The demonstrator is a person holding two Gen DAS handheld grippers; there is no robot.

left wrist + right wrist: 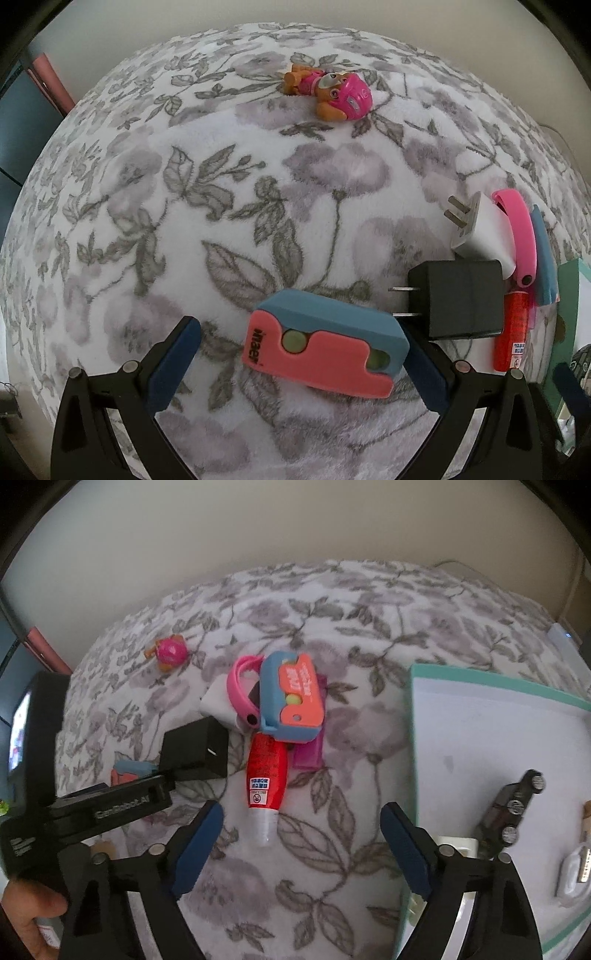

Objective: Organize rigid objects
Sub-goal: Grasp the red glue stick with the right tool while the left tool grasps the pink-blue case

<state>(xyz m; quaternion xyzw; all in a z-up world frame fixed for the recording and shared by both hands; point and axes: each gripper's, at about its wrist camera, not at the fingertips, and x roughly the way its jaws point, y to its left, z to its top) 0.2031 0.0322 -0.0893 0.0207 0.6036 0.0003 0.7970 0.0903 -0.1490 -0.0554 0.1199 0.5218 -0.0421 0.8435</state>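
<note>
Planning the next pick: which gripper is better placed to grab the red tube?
Right. The red tube lies just ahead of the open right gripper; the left gripper straddles a pink-and-blue block.

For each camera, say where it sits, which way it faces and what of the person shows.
Left wrist: on the left gripper, looking across the floral blanket; open fingers flank the pink-and-blue block.
Right wrist: on the right gripper, facing the red tube; a hand shows.
Shared: black charger, block, tube.
</note>
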